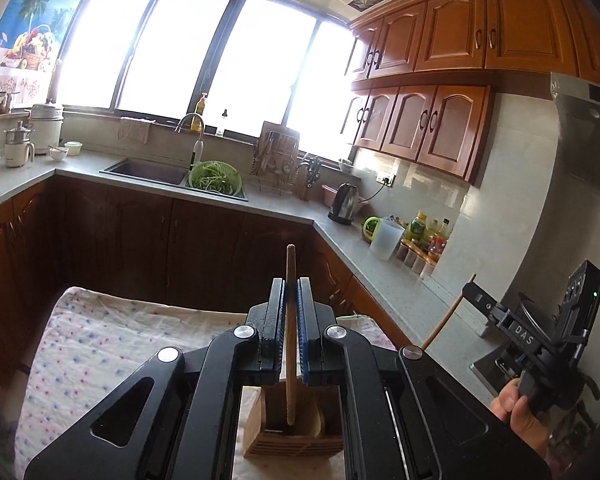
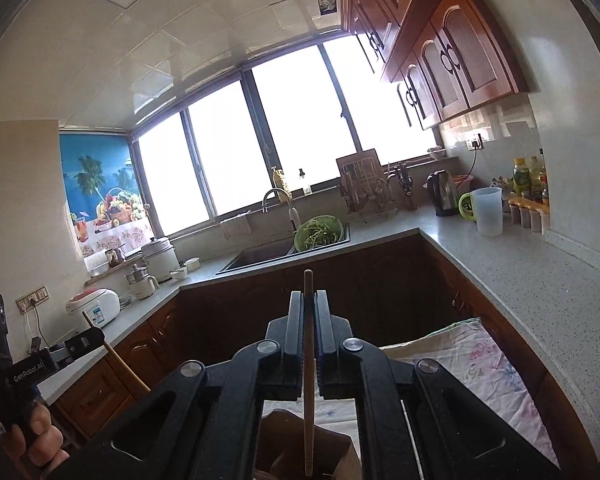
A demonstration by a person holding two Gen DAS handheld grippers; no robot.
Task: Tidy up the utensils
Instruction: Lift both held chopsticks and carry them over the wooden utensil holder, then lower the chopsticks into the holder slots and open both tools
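My left gripper (image 1: 291,284) is shut on a wooden chopstick (image 1: 290,336) that stands nearly upright, its lower end above a slatted wooden utensil holder (image 1: 292,436). My right gripper (image 2: 309,296) is shut on a second wooden chopstick (image 2: 309,380), also upright, over the same wooden utensil holder (image 2: 340,452). Each gripper shows in the other's view: the right gripper (image 1: 470,292) at the right edge with its chopstick (image 1: 446,318) slanting, the left gripper (image 2: 94,336) at the lower left with its chopstick (image 2: 116,360). A hand (image 1: 512,406) grasps the right gripper's handle.
The holder stands on a dotted cloth (image 1: 100,344) over a small table. Behind runs an L-shaped grey counter (image 1: 400,272) with a sink (image 1: 148,172), a green colander (image 1: 216,178), a kettle (image 1: 346,204), a jug (image 1: 386,238) and bottles (image 1: 424,236). Wooden cabinets hang above.
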